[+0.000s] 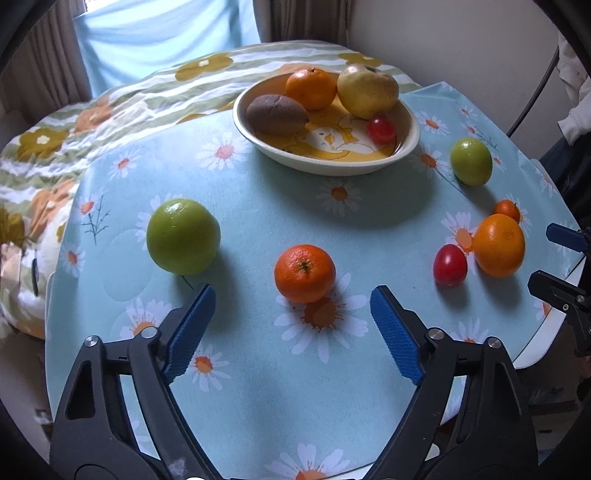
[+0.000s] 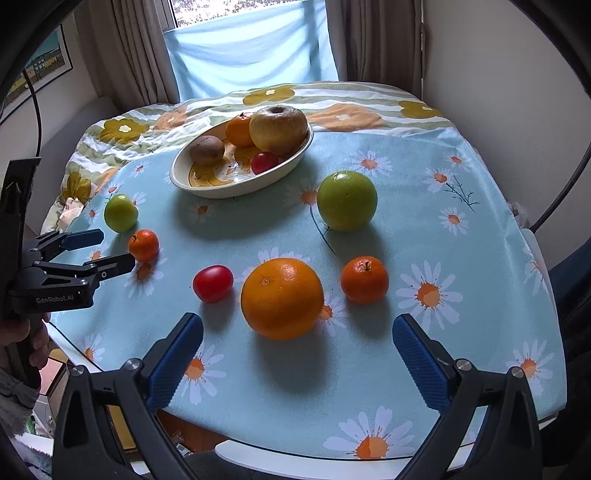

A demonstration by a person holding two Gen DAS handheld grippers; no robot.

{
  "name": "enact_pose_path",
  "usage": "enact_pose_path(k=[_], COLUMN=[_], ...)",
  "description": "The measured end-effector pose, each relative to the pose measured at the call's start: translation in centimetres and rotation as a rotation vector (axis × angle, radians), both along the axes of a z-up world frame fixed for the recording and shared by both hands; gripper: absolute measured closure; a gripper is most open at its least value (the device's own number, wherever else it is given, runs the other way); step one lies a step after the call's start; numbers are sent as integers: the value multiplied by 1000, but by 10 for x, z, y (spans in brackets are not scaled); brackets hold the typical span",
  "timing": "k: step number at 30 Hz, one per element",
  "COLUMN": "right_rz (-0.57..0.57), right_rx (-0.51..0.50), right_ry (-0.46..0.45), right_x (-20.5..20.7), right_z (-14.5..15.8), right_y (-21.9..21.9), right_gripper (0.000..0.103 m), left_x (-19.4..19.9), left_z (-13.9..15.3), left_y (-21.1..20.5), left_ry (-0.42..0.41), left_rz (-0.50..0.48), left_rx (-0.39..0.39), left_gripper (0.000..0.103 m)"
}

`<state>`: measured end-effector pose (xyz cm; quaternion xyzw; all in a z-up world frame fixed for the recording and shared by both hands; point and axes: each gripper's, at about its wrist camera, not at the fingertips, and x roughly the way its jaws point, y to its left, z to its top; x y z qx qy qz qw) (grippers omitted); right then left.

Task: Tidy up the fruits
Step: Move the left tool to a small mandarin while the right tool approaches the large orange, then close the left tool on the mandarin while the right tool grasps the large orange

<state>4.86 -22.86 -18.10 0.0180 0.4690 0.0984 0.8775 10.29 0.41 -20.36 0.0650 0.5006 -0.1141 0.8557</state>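
Right tongs before large orange

Daylight enters a window draped in pale blue cloth, flanked by beige curtains; plain cream walls hold a framed picture

Soft daylight, sharp focus, strong fisheye bend

Light enters through the curtained window behind the surface; fruits cast soft shadows toward the camera. Small highlights on the green apple. Edges curve and darken into black vignette.
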Motion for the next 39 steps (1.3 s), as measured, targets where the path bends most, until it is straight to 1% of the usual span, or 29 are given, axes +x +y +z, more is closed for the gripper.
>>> enact_pose_path(k=[1,5,8,9,11,13,17,18,19,21,24,27,32,36,39], right_rz=[0,0,7,8,5,-2,-9,-7,-4,2,8,19,36,60,73], right_rx=[-1,-11,-25,-31,-34,-34,-27,-28,-30,-33,-37,-40,-41,-45,-55], right_ry=[2,14,19,20,25,33,37,38,39,46,51,56,54,54,54], right_x=[1,4,6,6,7,9,11,11,12,13,14,15,19,24,26], right_z=[-2,-7,-9,-9,-11,-12,-13,-13,-14,-15,-18,-20,-23,-25,-27], right_y=[1,7,10,11,12,13,13,13,14,14,16,17,20,24,26], right_gripper=[2,4,7,8,10,10,10,11,15,18,21,27,28,36,38], left_x=[3,12,16,17,21,24,25,26,26,26,26,25,20,15,12], left_z=[-3,-10,-14,-16,-20,-23,-24,-24,-23,-23,-23,-23,-22,-23,-23], left_y=[0,-4,-8,-9,-10,-9,-10,-11,-10,-9,-10,-9,-9,-8,-8], left_ry=[12,32,40,46,65,80,84,83,83,84,83,84,86,87,87], left_rz=[-6,-33,-55,-61,-67,-72,-84,-85,-84,-83,-82,-78,-70,-62,-54], left_rx=[1,9,11,13,23,15,17,15,13,5,5,-1,0,0,-1], left_gripper=[23,23,25,30,33,42,48,52,56,58,59,59,59,59,59])
